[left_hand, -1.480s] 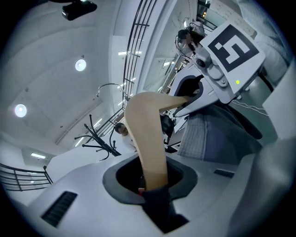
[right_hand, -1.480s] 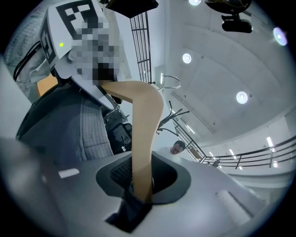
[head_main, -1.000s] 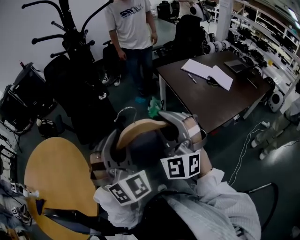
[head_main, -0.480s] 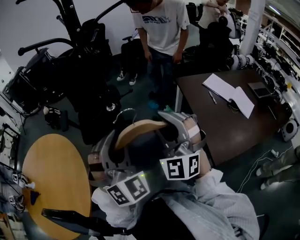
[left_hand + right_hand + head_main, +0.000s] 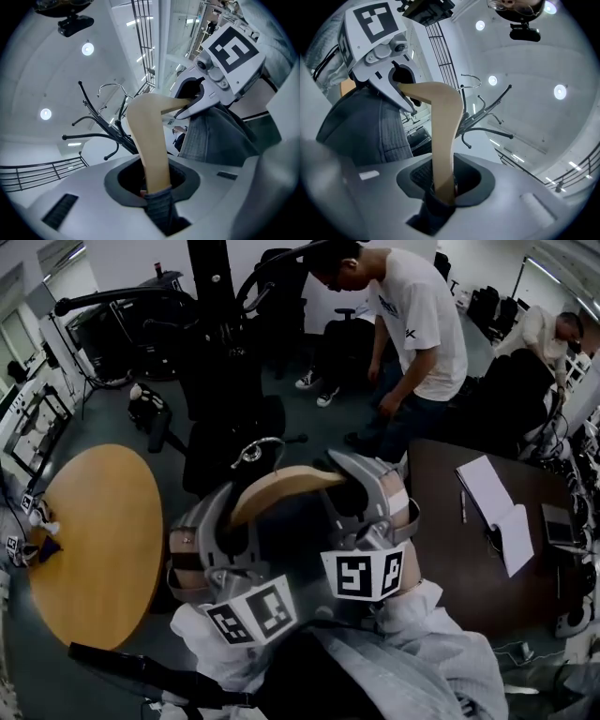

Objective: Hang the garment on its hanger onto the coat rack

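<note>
Since a second ago, coat rack [image 5: 216, 324] over from the upper left to straight ahead beyond the hook, person in a white T-shirt [image 5: 422, 320] over to the upper right, dark desk [image 5: 450, 549] off to the right edge; both claws and their load in the same spot of the head view. Wooden hanger [image 5: 281, 486] up and roughly level between the two claws, metal hook [image 5: 260, 450] rising from its middle, short of the rack and not on any peg. Dark garment [image 5: 291, 554] draped on the hanger and down between the claws. Left claw [image 5: 151, 185] clenched on the hanger's left arm, a fold of the garment pinched in with the wood. Right claw [image 5: 443, 185] around the right arm, jaws easing apart, wood and a bit of cloth still lodged between them. Open notebook [image 5: 497, 512] on the dark desk. Round wooden desk [image 5: 94, 540] at left, small items at its far-left rim too small to name. Lower part of the garment hidden behind the claws and the white sleeves; top of the coat rack cut off by the frame, its foot lost among dark chairs. Second person at the far upper right, only partly in view.
</note>
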A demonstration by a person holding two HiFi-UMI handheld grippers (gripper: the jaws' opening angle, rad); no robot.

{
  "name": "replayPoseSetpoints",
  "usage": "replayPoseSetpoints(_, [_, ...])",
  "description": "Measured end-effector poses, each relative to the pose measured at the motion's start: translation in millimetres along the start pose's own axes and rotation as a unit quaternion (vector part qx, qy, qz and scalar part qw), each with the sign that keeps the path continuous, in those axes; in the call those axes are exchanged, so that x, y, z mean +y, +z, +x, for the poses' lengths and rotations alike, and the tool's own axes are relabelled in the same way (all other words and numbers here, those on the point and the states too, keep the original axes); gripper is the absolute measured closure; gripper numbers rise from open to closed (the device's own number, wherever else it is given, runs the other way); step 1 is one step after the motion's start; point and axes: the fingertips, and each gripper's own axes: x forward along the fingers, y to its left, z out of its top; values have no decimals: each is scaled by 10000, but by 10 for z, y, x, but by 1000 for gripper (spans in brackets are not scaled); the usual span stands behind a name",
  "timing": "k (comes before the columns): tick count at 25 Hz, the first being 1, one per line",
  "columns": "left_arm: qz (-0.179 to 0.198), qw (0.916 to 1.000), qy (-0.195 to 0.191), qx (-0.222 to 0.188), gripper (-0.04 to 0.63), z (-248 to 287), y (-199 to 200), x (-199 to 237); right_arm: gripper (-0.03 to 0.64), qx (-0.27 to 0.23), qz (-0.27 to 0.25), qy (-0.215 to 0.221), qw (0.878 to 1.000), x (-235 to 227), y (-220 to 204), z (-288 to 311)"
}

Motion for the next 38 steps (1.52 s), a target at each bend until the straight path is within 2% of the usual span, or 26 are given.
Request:
replayPoseSetpoints(7, [-61, 9998, 139, 107, 523, 498, -124, 222, 517, -255, -34, -90, 9996, -144, -54, 578])
replayPoseSetpoints(12, [-47, 9999, 134, -81, 523, 875, -212, 384, 511, -266, -79, -297, 9992, -244, -97, 959])
replayPoseSetpoints(20, [20, 9994, 56, -328, 523, 1454, -352, 403, 505, -144, -44, -441, 9989, -278, -352, 1443])
replayPoseSetpoints(27, [-69, 9999, -33, -109, 523, 1753, -571, 340, 505, -153, 45, -122, 9998, -145, -522, 1782])
replayPoseSetpoints(38, [-188, 9992, -259, 230, 523, 1856, -792, 210, 506, -123, 180, 274, 9994, 84, -641, 1938])
